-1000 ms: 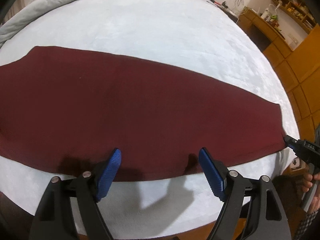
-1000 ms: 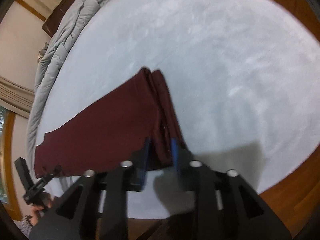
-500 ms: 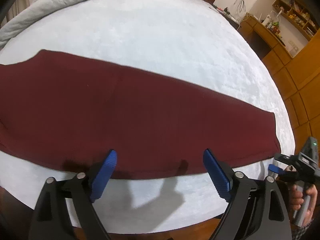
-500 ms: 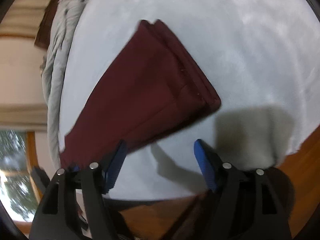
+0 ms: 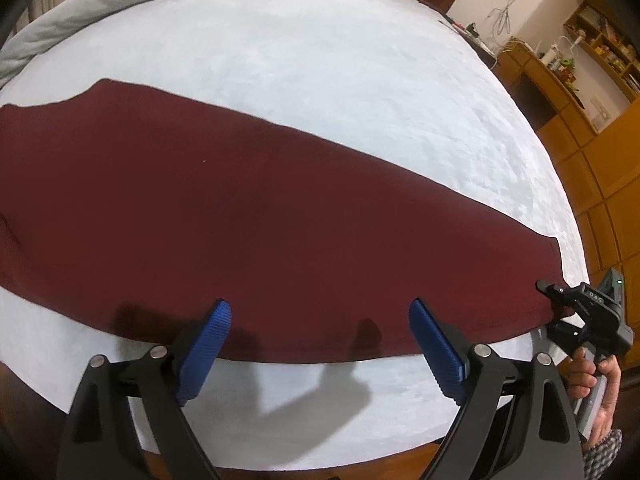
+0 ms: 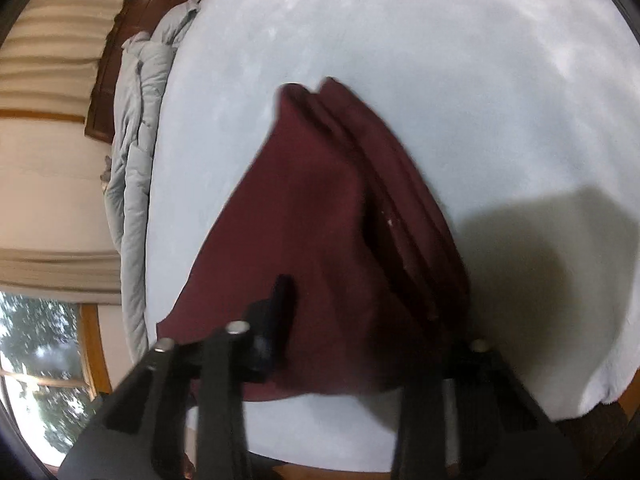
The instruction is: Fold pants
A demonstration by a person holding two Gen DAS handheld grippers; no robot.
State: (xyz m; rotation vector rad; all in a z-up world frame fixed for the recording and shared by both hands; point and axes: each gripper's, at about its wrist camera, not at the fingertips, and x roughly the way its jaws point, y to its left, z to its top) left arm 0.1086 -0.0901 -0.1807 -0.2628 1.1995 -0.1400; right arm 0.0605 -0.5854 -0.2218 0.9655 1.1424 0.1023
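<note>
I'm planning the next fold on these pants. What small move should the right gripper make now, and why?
Probably shut the right gripper on the end of the pants. Its jaws look spread around that end, though blurred, while the left gripper hangs open at the near long edge. The pants lie flat, full length on the bed, so nothing can fold until an end is held.

Even indoor light, fisheye-bent edges, motion blur in right wrist view
</note>
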